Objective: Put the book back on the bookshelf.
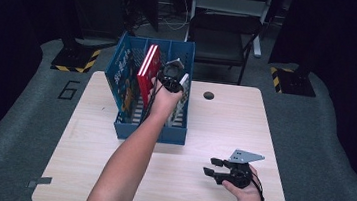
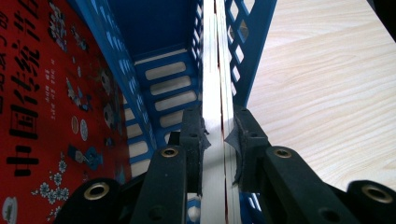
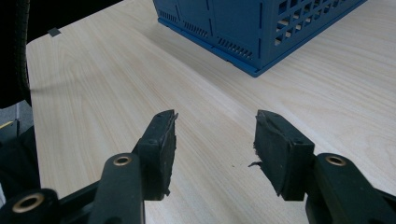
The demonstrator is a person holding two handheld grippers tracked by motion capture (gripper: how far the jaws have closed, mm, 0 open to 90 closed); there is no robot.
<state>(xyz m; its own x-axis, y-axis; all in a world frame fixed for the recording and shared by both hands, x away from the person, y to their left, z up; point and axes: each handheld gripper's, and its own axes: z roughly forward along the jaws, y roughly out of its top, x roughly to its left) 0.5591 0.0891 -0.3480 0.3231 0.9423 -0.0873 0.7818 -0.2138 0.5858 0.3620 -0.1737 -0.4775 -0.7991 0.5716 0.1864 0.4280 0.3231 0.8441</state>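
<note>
i had the left tongs (image 1: 174, 80) down inside the blue rack (image 1: 173, 132) at the far left of the desk (image 1: 223, 130), and they were clamped narrow on a thin white-edged book (image 2: 215, 88), its fore-edge pinched between the two pads in the left gripper view. the book stood upright in the rightmost compartment, close against the rack's latticed right wall, with its lower end down between the slotted floor and that wall; whether it had actually touched bottom i couldn't tell from these angles

a red book (image 1: 148, 72) with printed characters on its cover already stood in the compartment to the left, and a blue-covered one (image 1: 119, 74) leaned at the rack's left end. so, judging by how things lay, filing was well along: two books were in their slots and the third was nearly seated

the right tongs (image 1: 215, 167) rested low over the near right part of the desk, well apart from the rack, jaws standing moderately wide with nothing between them but bare wood in the right gripper view. i saw no other book waiting on the desk

what was left, as i read it, was to settle the white-edged book fully onto the floor of its slot, let go of it and lift the left tongs clear without dragging the book back up or tipping it against the divider
</note>
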